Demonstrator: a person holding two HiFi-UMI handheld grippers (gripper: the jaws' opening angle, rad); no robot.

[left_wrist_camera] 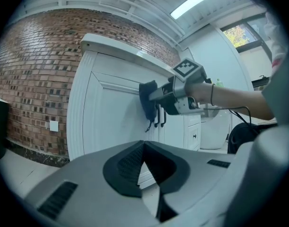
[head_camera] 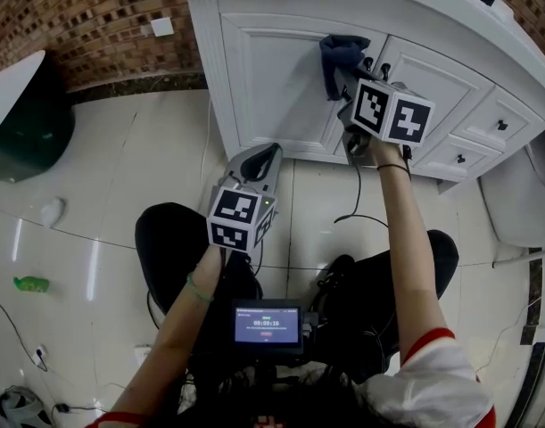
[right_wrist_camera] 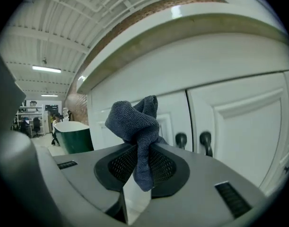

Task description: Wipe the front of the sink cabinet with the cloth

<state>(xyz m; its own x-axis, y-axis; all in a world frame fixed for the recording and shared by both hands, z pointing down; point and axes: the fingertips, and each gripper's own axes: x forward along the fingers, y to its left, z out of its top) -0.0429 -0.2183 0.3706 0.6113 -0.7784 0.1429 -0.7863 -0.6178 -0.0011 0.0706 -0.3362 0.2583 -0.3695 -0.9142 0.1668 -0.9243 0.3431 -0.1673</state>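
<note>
The white sink cabinet [head_camera: 281,87] stands ahead with panelled doors and dark handles [right_wrist_camera: 205,143]. My right gripper [head_camera: 348,83] is raised at the upper part of the left door, shut on a dark blue cloth [head_camera: 339,56] that bunches against the door. In the right gripper view the cloth [right_wrist_camera: 137,126] is pinched between the jaws and sticks up in front of the cabinet [right_wrist_camera: 239,117]. My left gripper [head_camera: 263,163] hangs lower, near the cabinet's foot, shut with nothing in it. The left gripper view shows the cloth [left_wrist_camera: 148,100] pressed on the door by the right gripper [left_wrist_camera: 156,98].
A brick wall [head_camera: 85,25] runs left of the cabinet. A dark green tub [head_camera: 27,114] stands at the far left, and a green bottle [head_camera: 31,283] lies on the pale tiled floor. Drawers with small knobs [head_camera: 499,125] are at the right. A white fixture [head_camera: 522,203] stands beside them.
</note>
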